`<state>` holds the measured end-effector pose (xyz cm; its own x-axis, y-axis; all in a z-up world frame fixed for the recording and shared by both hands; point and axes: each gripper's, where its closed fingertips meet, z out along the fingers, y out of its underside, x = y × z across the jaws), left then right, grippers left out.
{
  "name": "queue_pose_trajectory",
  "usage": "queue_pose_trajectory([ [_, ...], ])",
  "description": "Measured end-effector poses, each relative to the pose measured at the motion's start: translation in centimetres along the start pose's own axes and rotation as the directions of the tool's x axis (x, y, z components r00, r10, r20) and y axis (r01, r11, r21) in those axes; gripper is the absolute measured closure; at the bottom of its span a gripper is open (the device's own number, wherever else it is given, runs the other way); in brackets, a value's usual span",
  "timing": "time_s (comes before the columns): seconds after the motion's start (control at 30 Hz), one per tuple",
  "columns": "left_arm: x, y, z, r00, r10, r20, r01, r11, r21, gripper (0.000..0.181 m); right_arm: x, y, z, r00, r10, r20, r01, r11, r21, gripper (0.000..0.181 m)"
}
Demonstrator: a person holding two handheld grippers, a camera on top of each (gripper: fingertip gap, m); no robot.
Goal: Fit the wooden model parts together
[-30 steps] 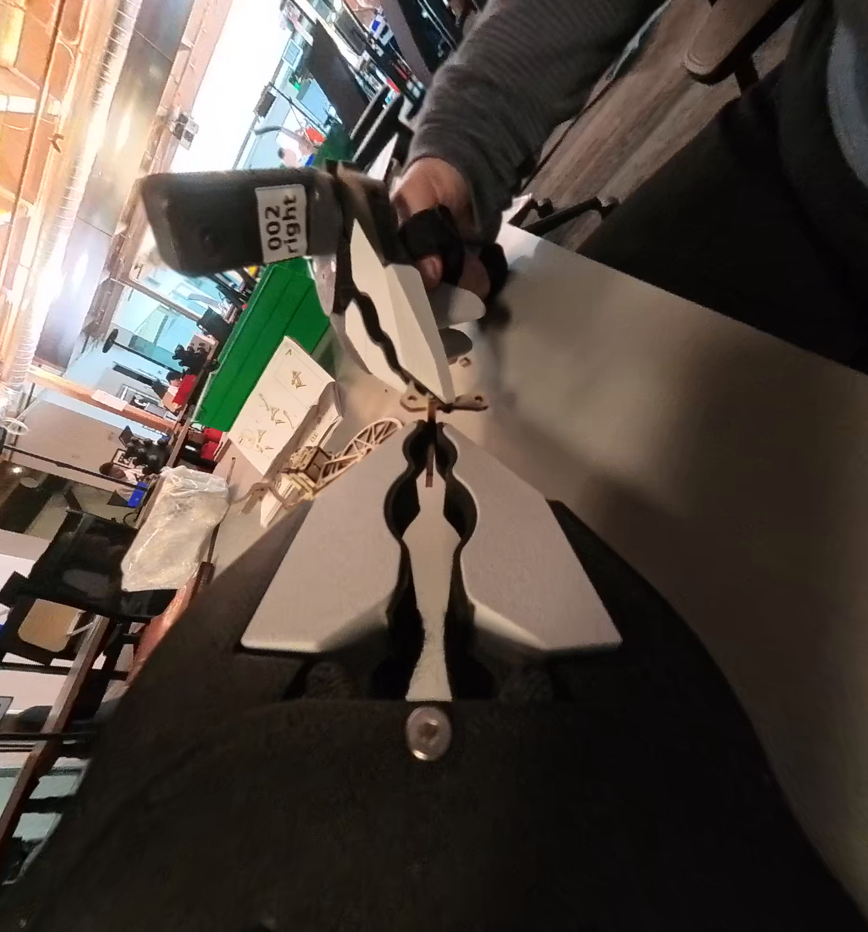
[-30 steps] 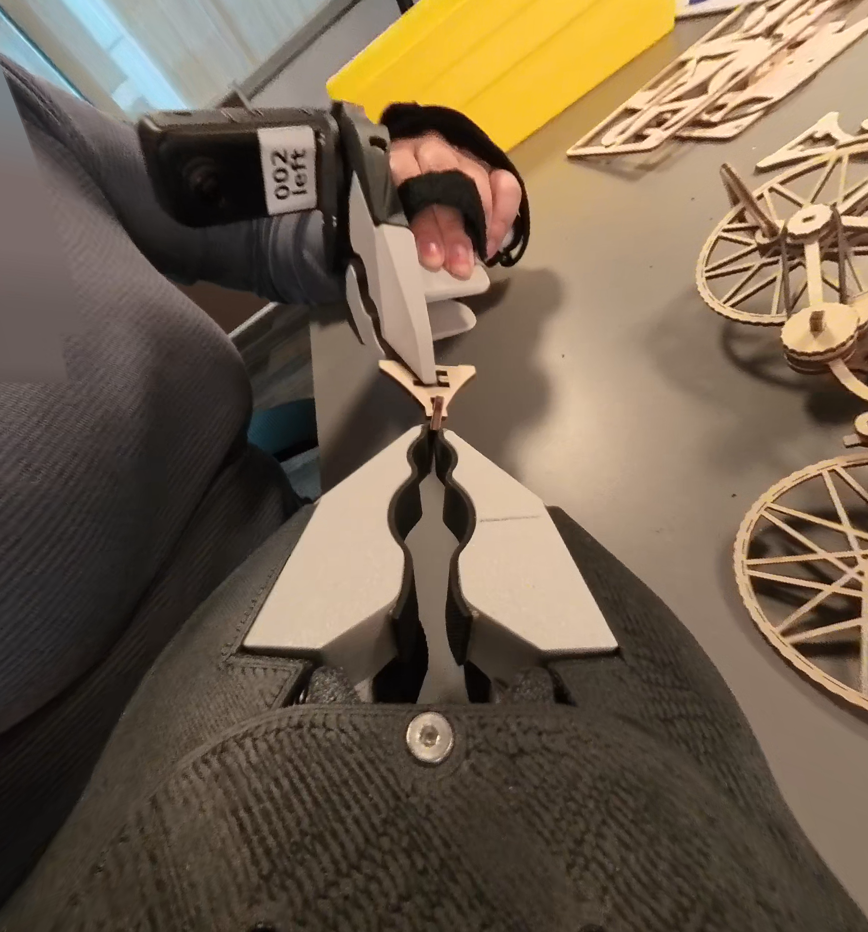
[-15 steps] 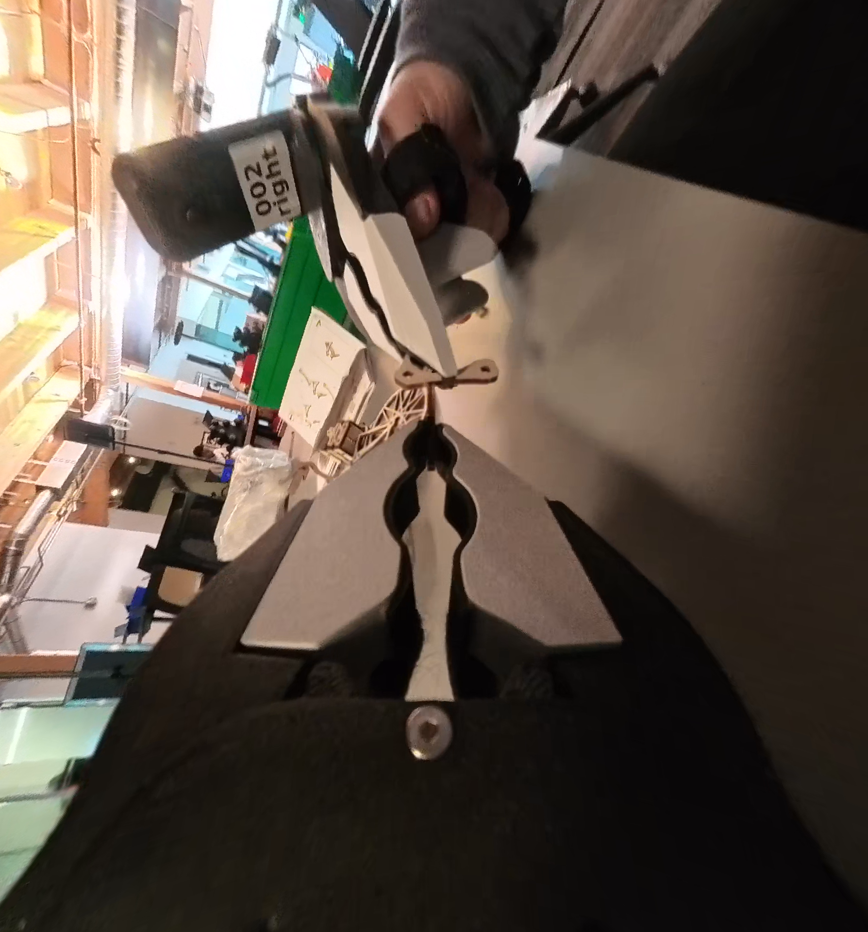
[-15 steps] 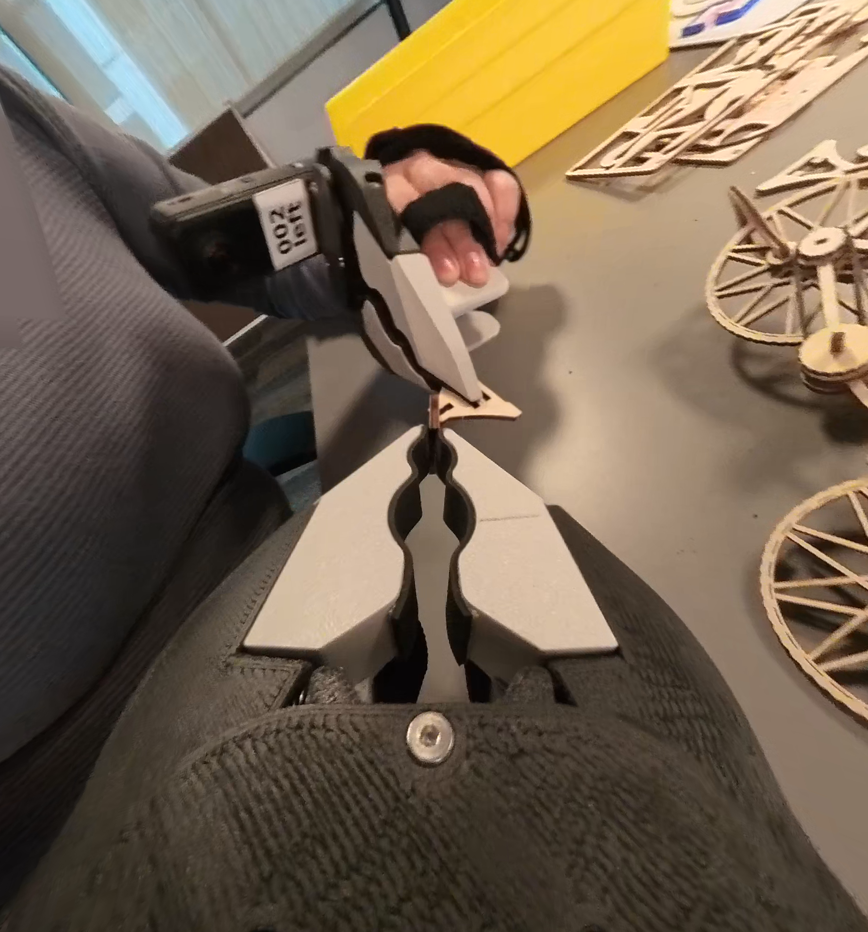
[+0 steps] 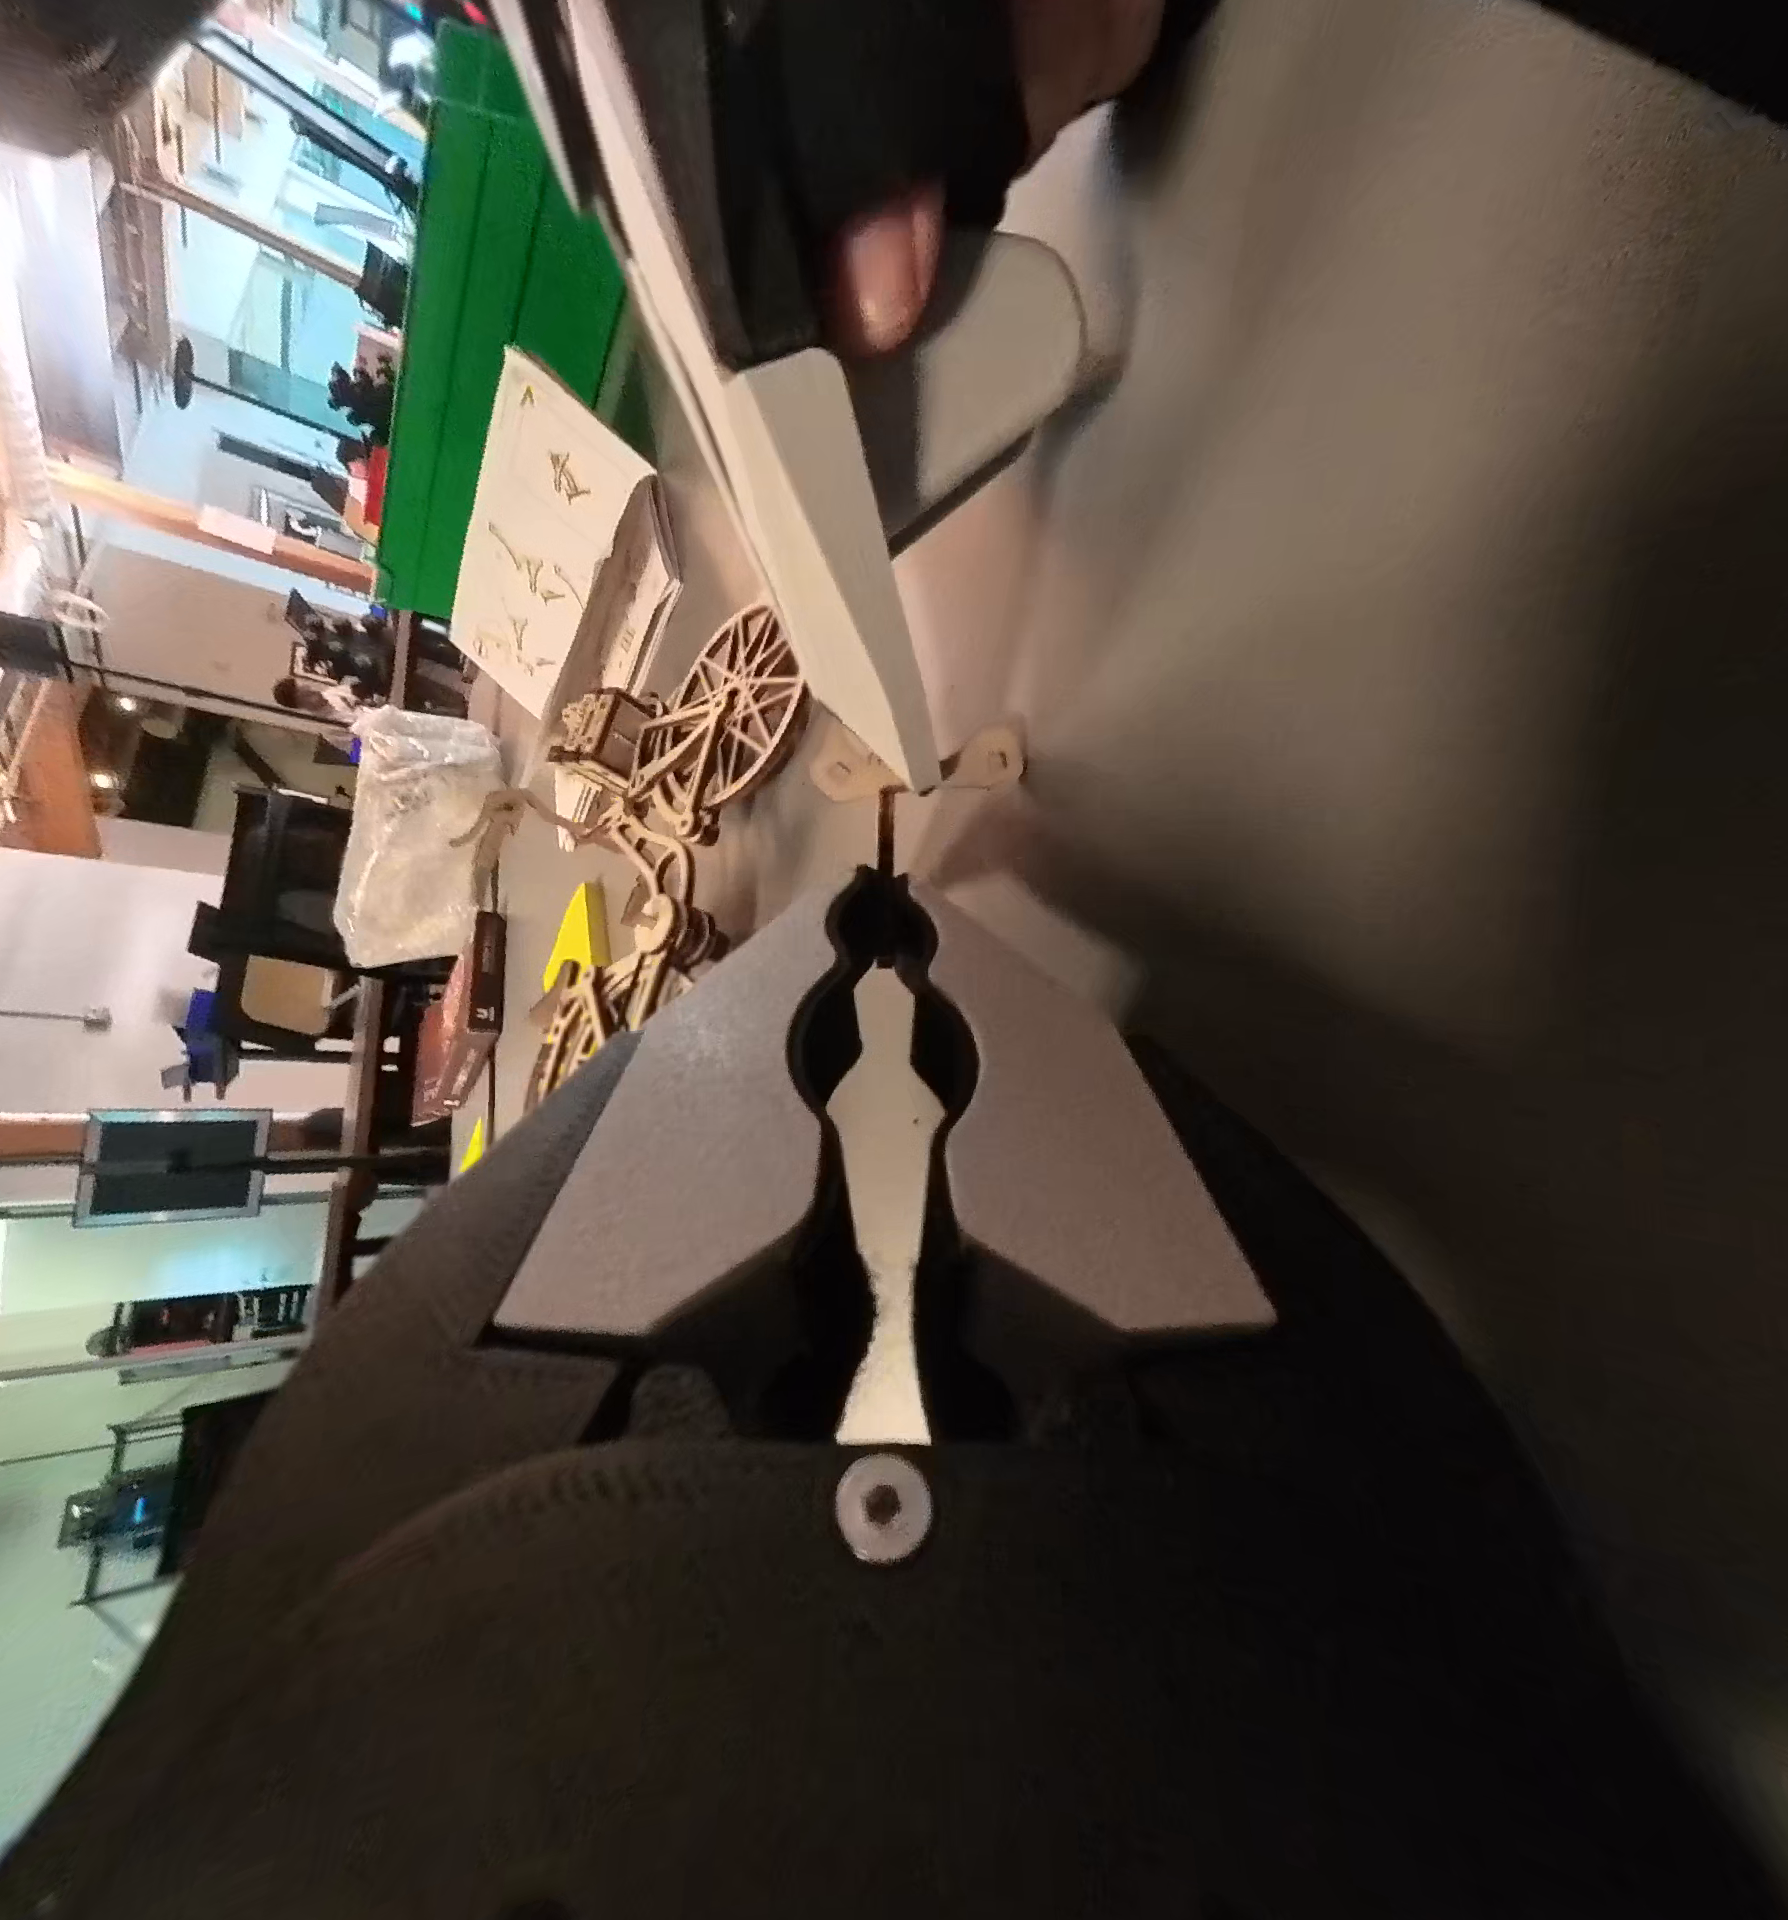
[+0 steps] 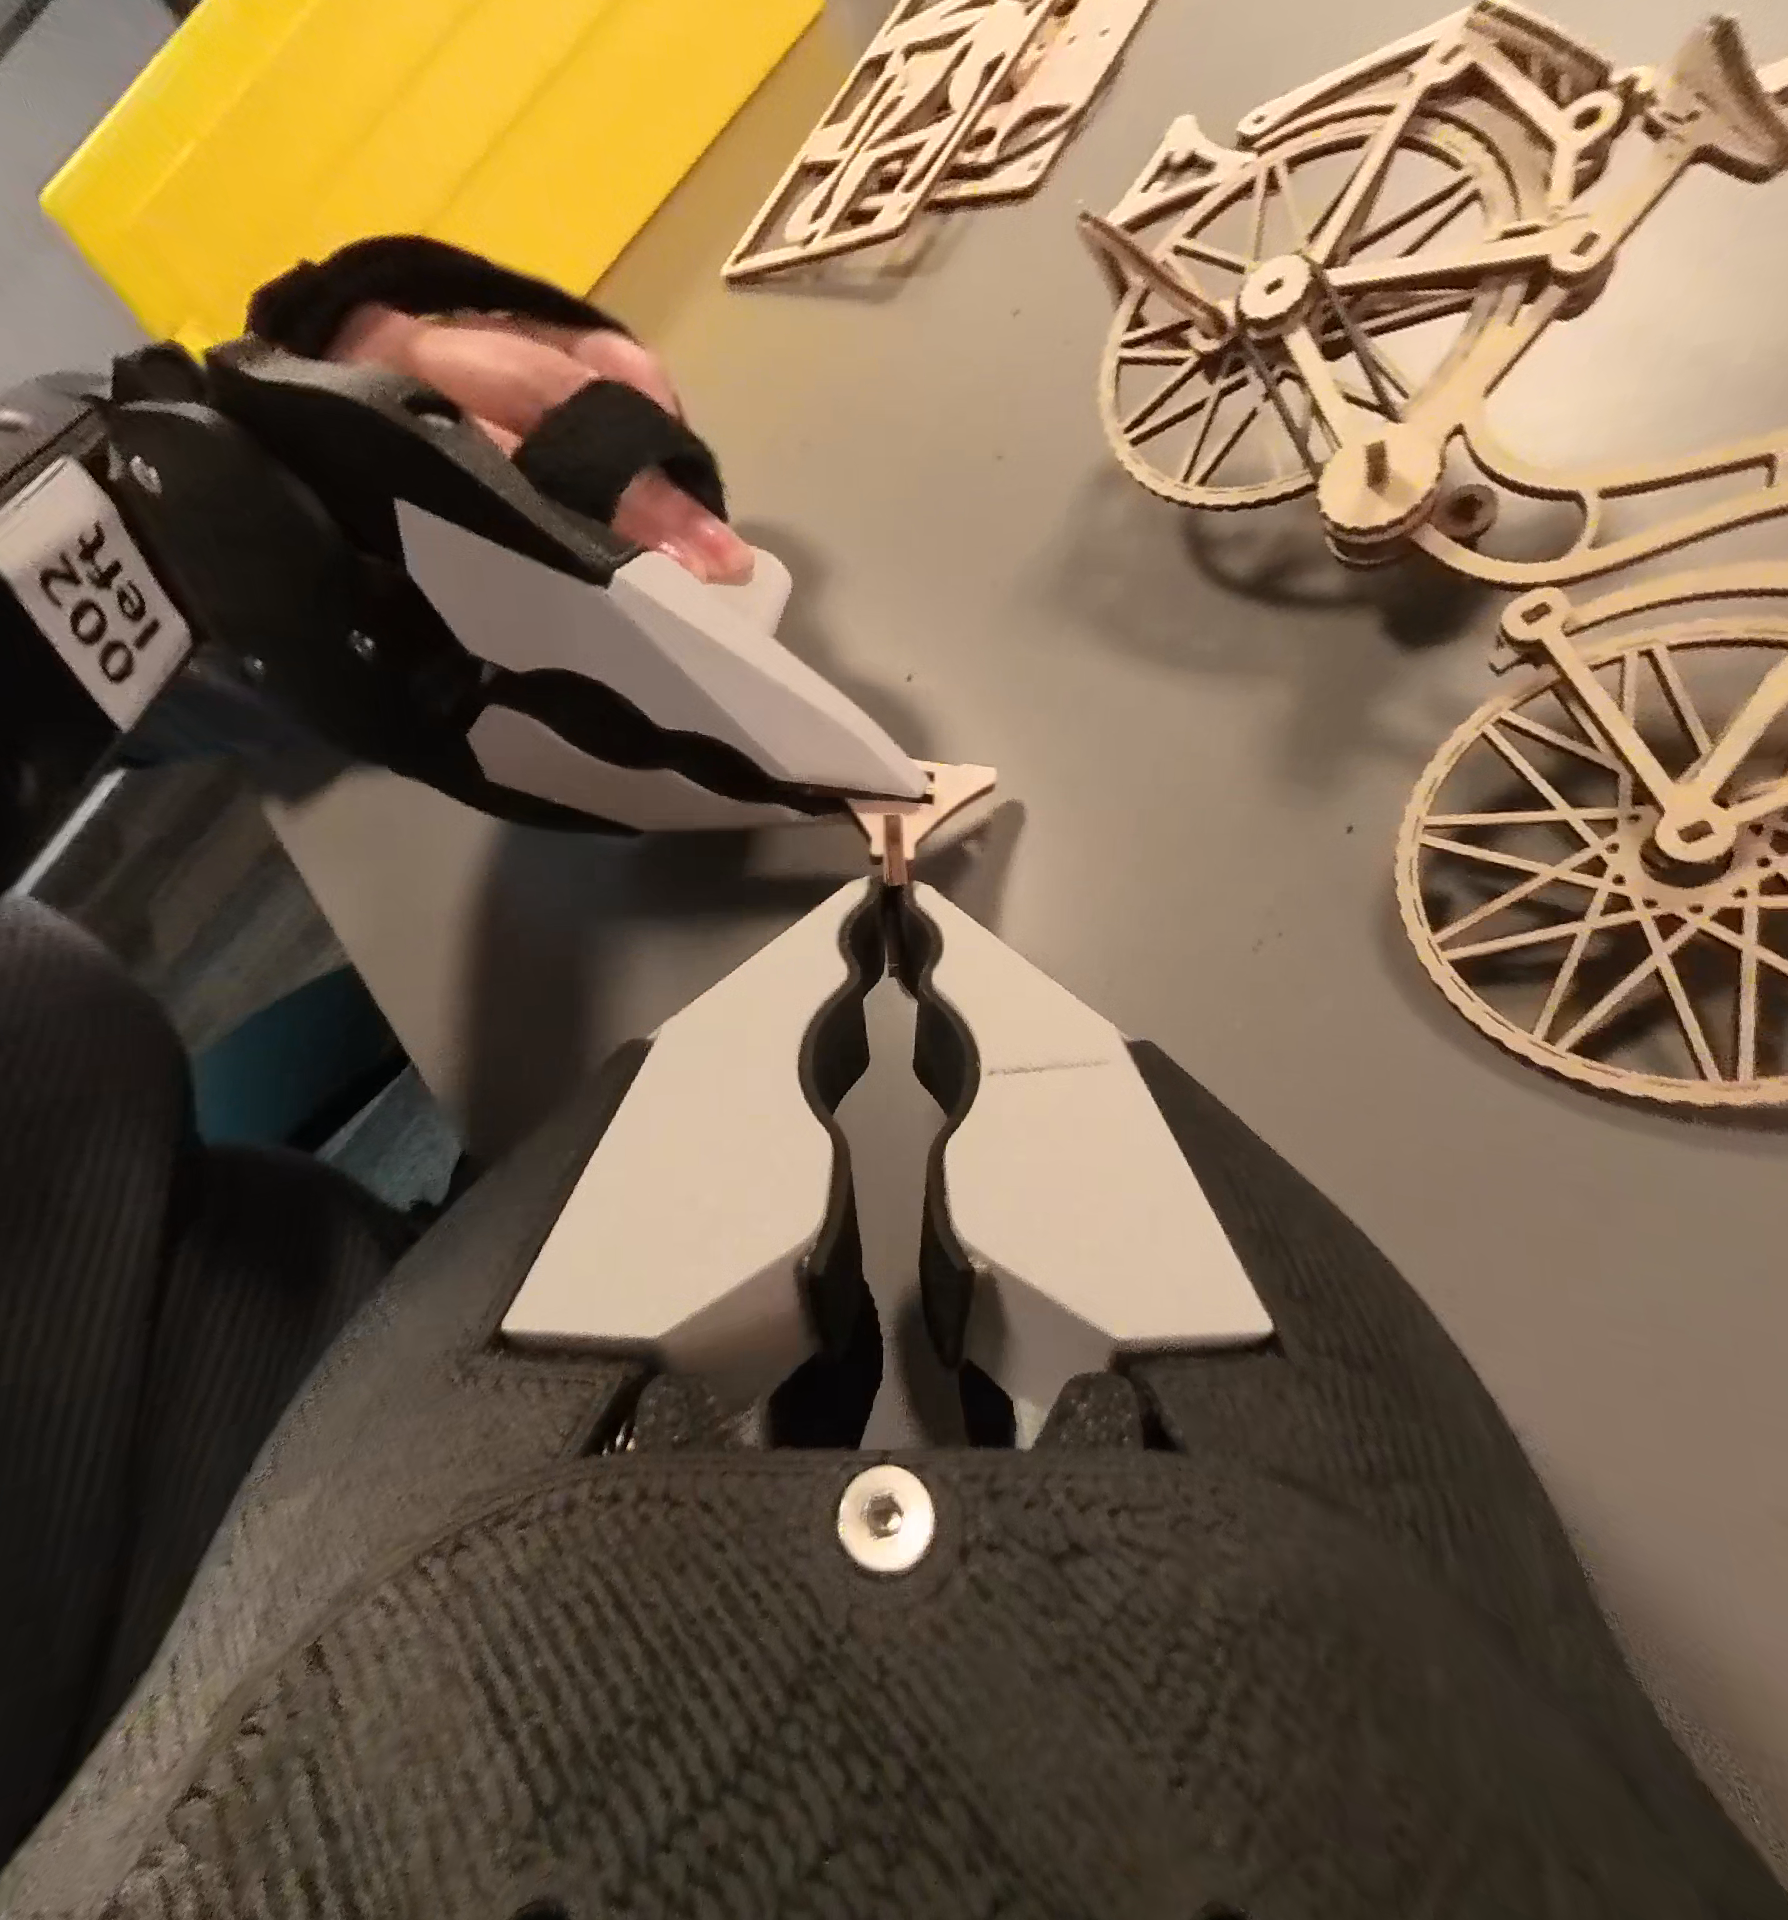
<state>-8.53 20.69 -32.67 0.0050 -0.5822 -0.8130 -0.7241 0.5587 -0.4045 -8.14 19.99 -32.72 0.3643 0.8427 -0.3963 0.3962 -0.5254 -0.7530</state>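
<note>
My left gripper (image 5: pixel 882 899) is shut on a small flat triangular wooden piece, edge-on as a thin dark strip (image 5: pixel 882 831) in the left wrist view and flat (image 6: pixel 957 784) in the right wrist view. My right gripper (image 6: pixel 892 899) is shut on a small lobed wooden piece, edge-on (image 6: pixel 895 862) in its own view and flat (image 5: pixel 994 764) in the left wrist view. The two pieces meet crosswise at their tips, above the grey table (image 6: pixel 1129 727). Each gripper also shows in the other's view: the right one (image 5: pixel 921 779) and the left one (image 6: pixel 895 798).
A partly built wooden bicycle (image 6: pixel 1389 499) with a spoked wheel (image 6: pixel 1648 862) lies to the right. A sheet of cut wooden parts (image 6: pixel 931 135) and a yellow box (image 6: pixel 402 135) are behind. A green box (image 5: pixel 495 260), a booklet (image 5: pixel 547 561) and a plastic bag (image 5: pixel 412 831) lie farther off. Less than 4 cm separates the two grippers' tips. The partly built wooden bicycle (image 6: pixel 1389 499) is about 9 cm from my left fingertips.
The left gripper has tilted from near upright to low and pointing right, and the grippers have come closer. Both stay shut and the two pieces stay together at the tips.
</note>
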Motion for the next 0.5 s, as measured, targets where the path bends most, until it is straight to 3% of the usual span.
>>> queue_pose_trajectory([
  [0.13,-0.10,0.25,0.04,1.000,-0.004,0.012,0.004,1.000,-0.017,0.181,0.27,-0.21,0.18,0.998,0.043,-0.054,-0.042,0.999,0.015,0.181],
  [0.5,0.03,0.03,-0.25,0.999,0.029,0.020,-0.029,1.000,-0.006,0.181,0.05,-0.14,0.13,0.999,0.040,-0.006,-0.040,0.999,0.011,0.181],
])
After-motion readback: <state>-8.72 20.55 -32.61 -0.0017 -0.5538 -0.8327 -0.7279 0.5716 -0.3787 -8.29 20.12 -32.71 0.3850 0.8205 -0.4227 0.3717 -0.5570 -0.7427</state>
